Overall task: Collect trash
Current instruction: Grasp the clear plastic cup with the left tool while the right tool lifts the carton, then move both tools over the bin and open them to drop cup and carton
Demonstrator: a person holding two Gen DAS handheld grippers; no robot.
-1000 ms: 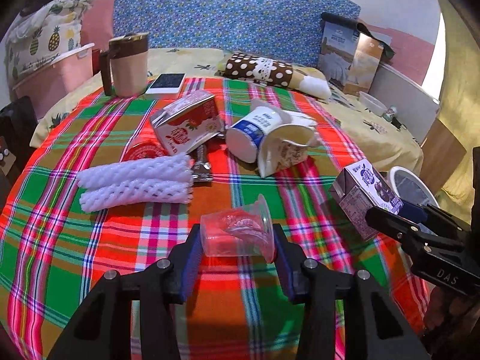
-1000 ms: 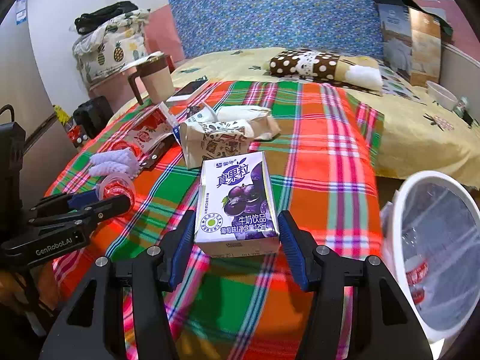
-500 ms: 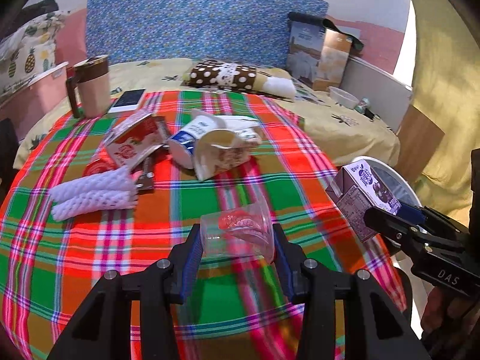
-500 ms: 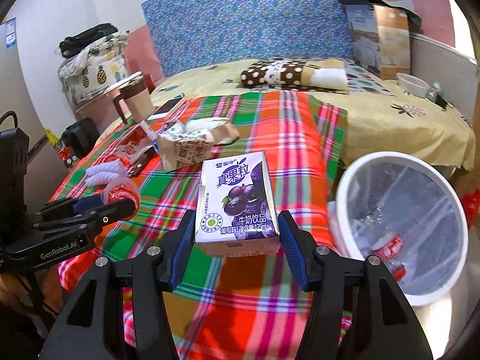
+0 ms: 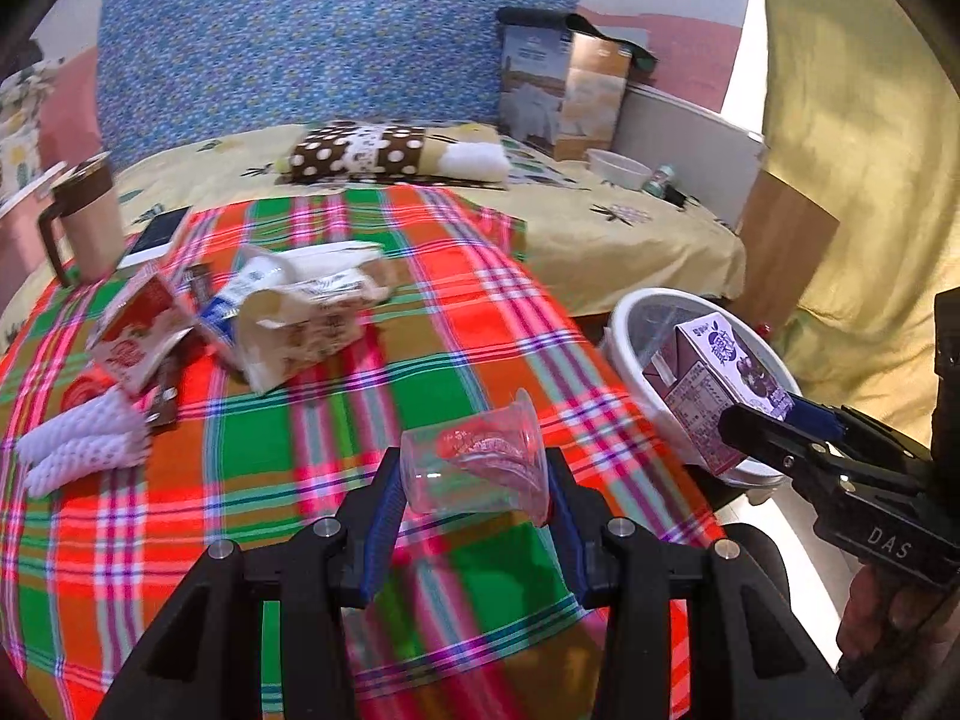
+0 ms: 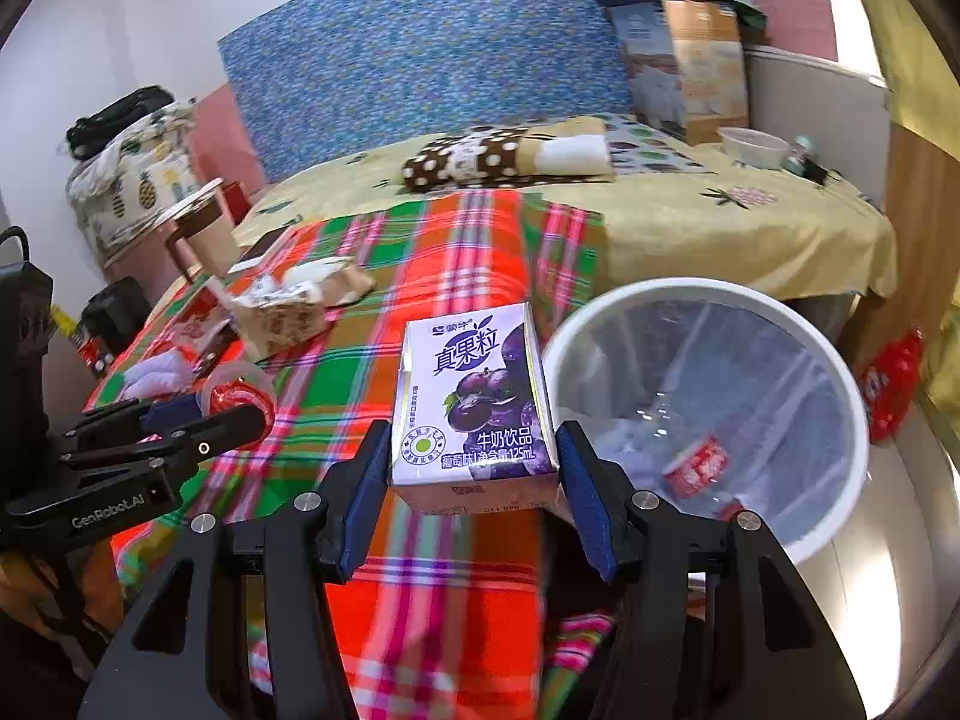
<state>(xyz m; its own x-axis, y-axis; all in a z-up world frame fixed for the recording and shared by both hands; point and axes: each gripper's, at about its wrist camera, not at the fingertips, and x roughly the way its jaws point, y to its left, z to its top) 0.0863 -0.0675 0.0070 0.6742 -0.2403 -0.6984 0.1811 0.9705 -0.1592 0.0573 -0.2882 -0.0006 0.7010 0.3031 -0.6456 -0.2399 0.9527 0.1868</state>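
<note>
Plaid cloth [image 5: 456, 354] in red, green and orange covers the near part of the bed and ends at a right-hand edge; just beyond that edge, lower down, stands a white bin [image 6: 852, 396] lined with a clear bag, with a red-labelled bottle [image 6: 699, 468] lying inside. The cloth's right half is bare, while its left half is crowded with a torn paper bag [image 5: 300, 324], a red-and-white carton [image 5: 141, 330] and white foam netting [image 5: 84, 444]. A brown-lidded mug [image 5: 87, 222] and a phone [image 5: 157, 232] sit at the far left.

Clamped in the left gripper [image 5: 474, 483] is a clear plastic cup [image 5: 474, 468], lying sideways with its flared rim to the right and a reddish residue inside; both blue pads press its ends, and it hangs above the cloth near the right edge.

The right gripper [image 6: 474, 456] squeezes a purple grape milk-drink carton [image 6: 471, 414], upright with its printed face toward the camera. In the left wrist view that carton sits over the bin's rim; in the right wrist view it overlaps the cloth's edge and the bin's left rim.
</note>
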